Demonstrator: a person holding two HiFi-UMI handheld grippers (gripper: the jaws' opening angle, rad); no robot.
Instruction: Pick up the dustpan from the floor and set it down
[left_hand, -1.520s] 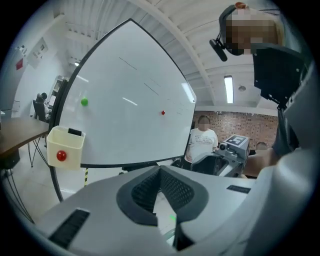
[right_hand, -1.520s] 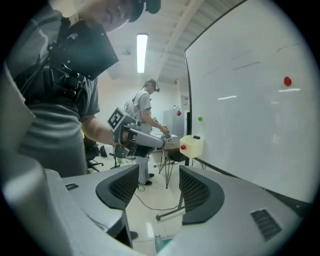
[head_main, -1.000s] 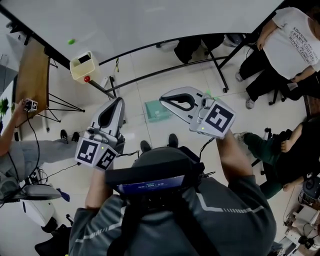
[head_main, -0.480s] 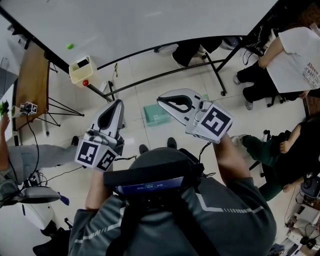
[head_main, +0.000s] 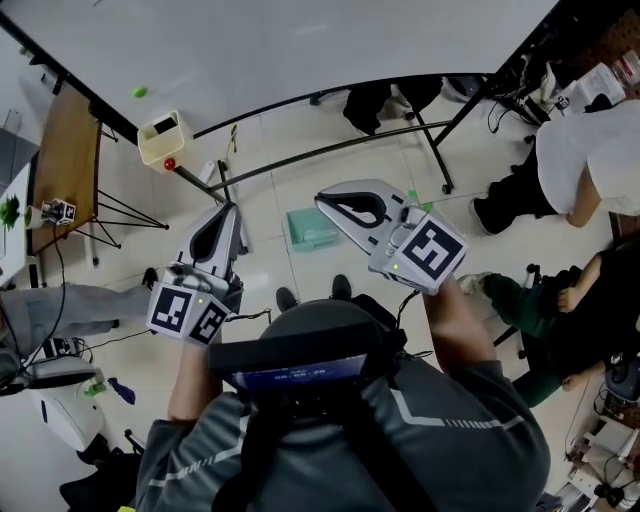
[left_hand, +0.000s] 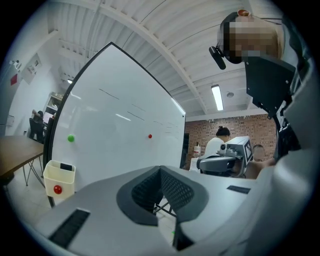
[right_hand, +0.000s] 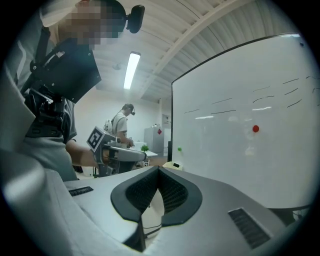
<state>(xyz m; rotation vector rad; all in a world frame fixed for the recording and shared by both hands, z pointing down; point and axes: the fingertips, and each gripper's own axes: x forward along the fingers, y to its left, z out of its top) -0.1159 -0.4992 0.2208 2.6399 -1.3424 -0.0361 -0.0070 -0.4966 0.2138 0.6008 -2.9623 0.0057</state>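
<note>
High above the floor (head_main: 300, 160), our left gripper (head_main: 232, 206) and right gripper (head_main: 323, 198) hold their jaws together, empty: the dustpan (head_main: 310, 228) lies unreached.

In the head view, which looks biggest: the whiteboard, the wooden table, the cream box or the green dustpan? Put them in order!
1. whiteboard, by far the largest.
2. wooden table.
3. cream box and green dustpan: they look about alike, so I won't rank one above the other.

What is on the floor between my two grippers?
The pale green plastic dustpan, lying on the tiled floor below and between the left gripper and the right gripper. Only the head view shows it.
</note>
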